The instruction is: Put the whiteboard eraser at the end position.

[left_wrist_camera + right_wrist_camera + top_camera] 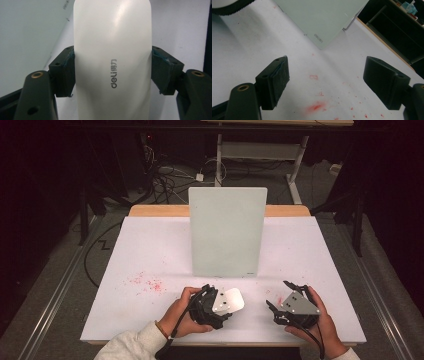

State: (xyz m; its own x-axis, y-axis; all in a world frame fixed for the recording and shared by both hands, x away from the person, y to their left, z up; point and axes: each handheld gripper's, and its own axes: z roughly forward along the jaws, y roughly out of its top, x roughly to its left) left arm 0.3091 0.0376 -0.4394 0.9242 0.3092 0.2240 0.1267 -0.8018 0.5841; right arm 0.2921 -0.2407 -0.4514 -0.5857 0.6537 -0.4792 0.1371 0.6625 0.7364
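Note:
A pale green-white board (227,232) stands upright in the middle of the white table (135,250). Just in front of it, my left gripper (220,302) is shut on a smooth white eraser (231,299). In the left gripper view the eraser (112,37) bears a grey "deli" mark, and both pads (63,72) press on its sides, with the board (30,30) at the left. My right gripper (276,293) rests near the table's front right, open with nothing between its fingers. Its own view has the gripper (327,80) open over the table, aimed at the board's lower corner (322,15).
Red marker specks (147,282) dot the table left of the board, and more red smears (315,107) lie under my right gripper. A wooden edge (150,210) runs along the table's far side. Cables (165,175) and desk legs stand on the floor beyond.

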